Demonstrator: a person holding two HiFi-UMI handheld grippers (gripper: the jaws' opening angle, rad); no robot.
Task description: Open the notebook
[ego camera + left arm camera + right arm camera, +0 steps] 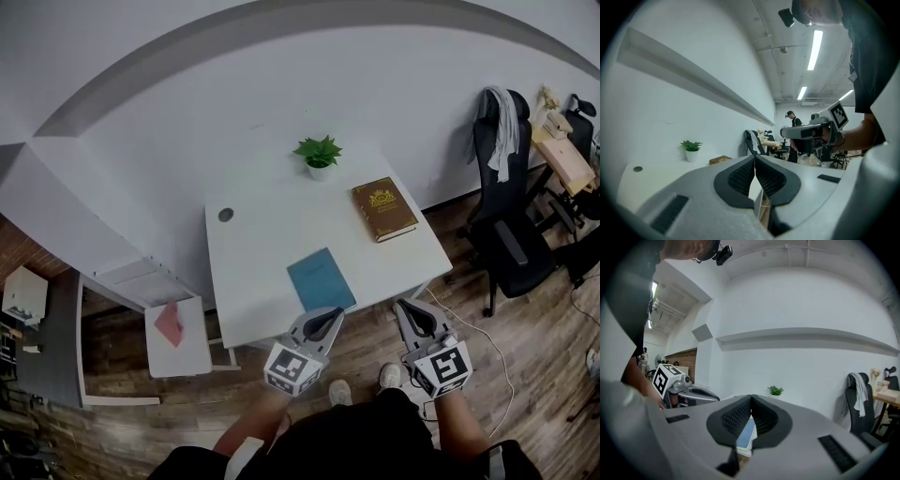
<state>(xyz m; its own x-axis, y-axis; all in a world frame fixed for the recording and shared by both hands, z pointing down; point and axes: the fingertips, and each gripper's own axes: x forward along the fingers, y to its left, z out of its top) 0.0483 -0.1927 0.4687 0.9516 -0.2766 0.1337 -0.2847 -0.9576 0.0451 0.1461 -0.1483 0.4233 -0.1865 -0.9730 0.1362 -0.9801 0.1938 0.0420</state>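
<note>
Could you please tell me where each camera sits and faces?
Head view: on the person's head, looking steeply down at the white table and blue notebook; shows forearms, left gripper, right gripper.
Left gripper view: on the left gripper, looking along its shut jaws towards the plant; shows the right gripper.
Right gripper view: on the right gripper, looking along its shut jaws over the blue notebook; shows the left gripper.
Shared: all three show the plant; each gripper view shows the other gripper.

1. Your left gripper [327,319] aims toward 1 o'clock, jaws closed tip to tip
2. Your right gripper [411,312] aims toward 11 o'clock, jaws likewise closed
3. Both sit side by side, well apart
</note>
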